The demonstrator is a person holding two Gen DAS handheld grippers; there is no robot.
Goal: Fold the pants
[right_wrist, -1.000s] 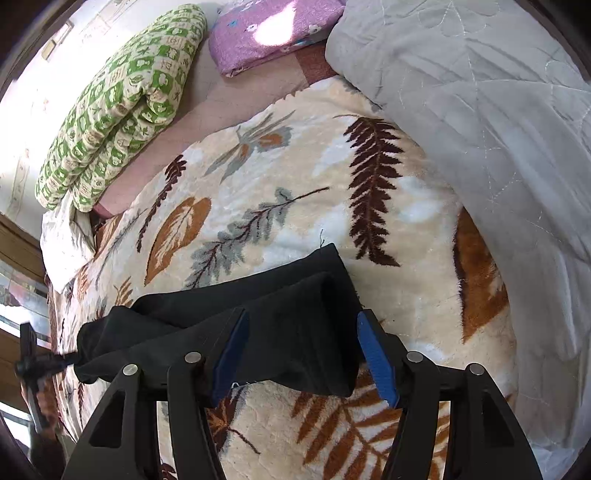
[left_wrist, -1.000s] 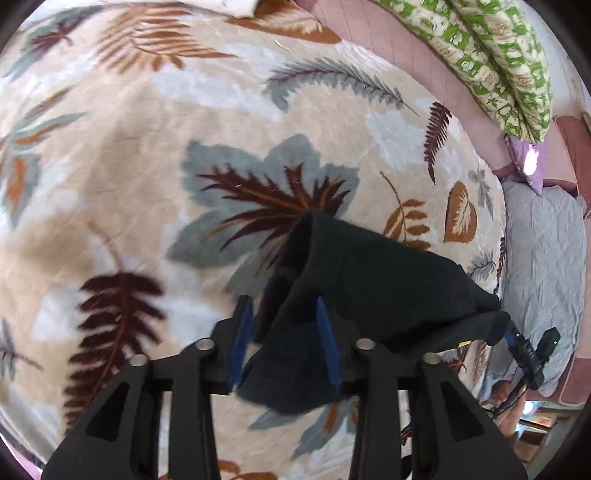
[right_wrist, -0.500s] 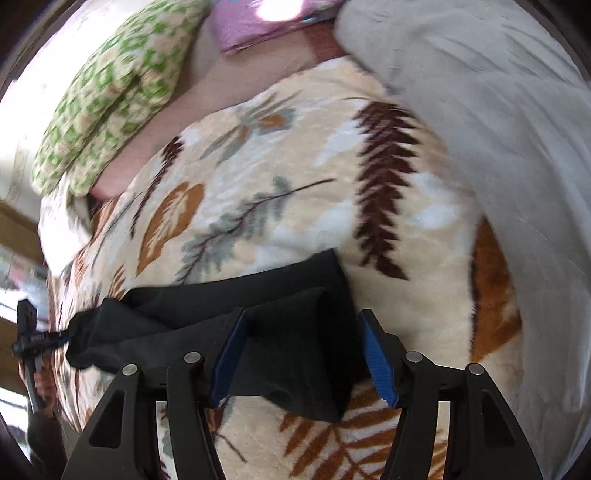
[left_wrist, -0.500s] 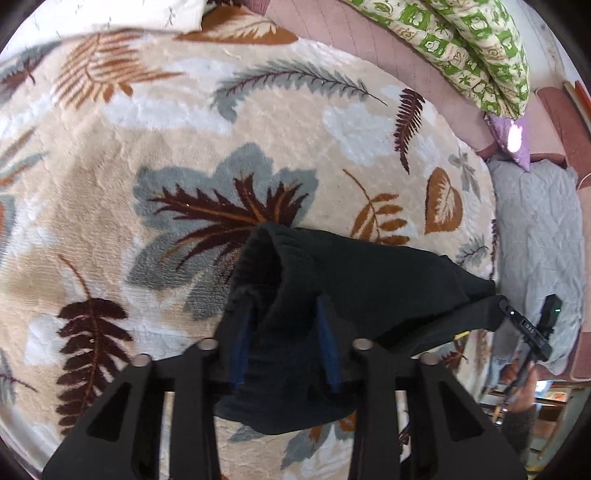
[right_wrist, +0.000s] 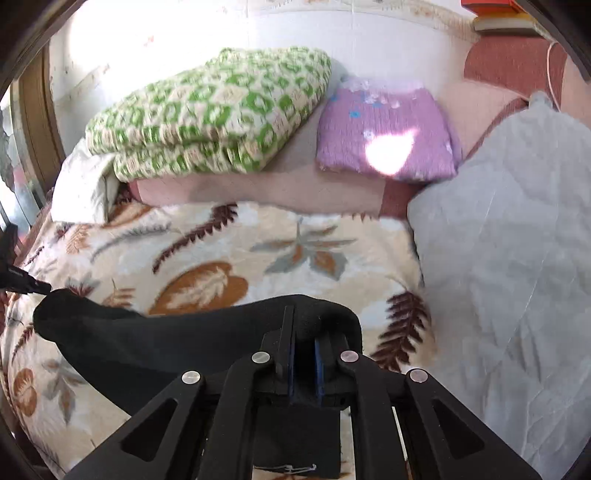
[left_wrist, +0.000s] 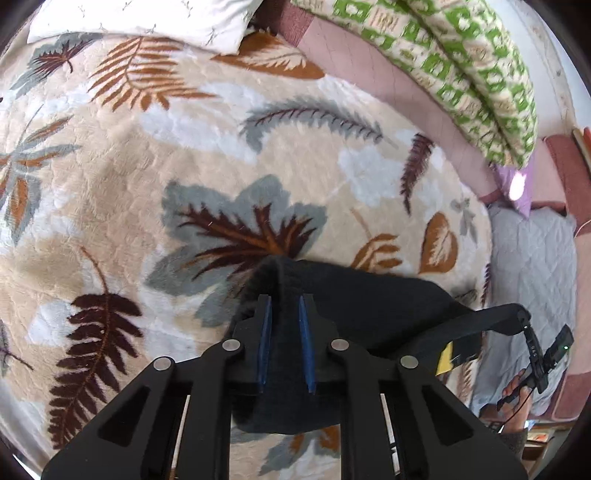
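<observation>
The black pants (left_wrist: 369,299) hang stretched between my two grippers above a leaf-patterned blanket (left_wrist: 147,184). My left gripper (left_wrist: 284,306) is shut on one end of the pants, with cloth bunched between its blue pads. My right gripper (right_wrist: 303,332) is shut on the other end of the pants (right_wrist: 166,339), which run off to the left, lifted off the blanket (right_wrist: 295,243). The right gripper also shows at the right of the left wrist view (left_wrist: 532,343).
A green-and-cream folded quilt (right_wrist: 210,114) and a purple pillow (right_wrist: 384,140) lie at the head of the bed. A grey quilt (right_wrist: 517,258) covers the right side. A white pillow (left_wrist: 147,18) lies at the far edge.
Both grippers have closed on the pants ends and lifted them off the blanket. The right wrist view has tilted up toward the head of the bed.
</observation>
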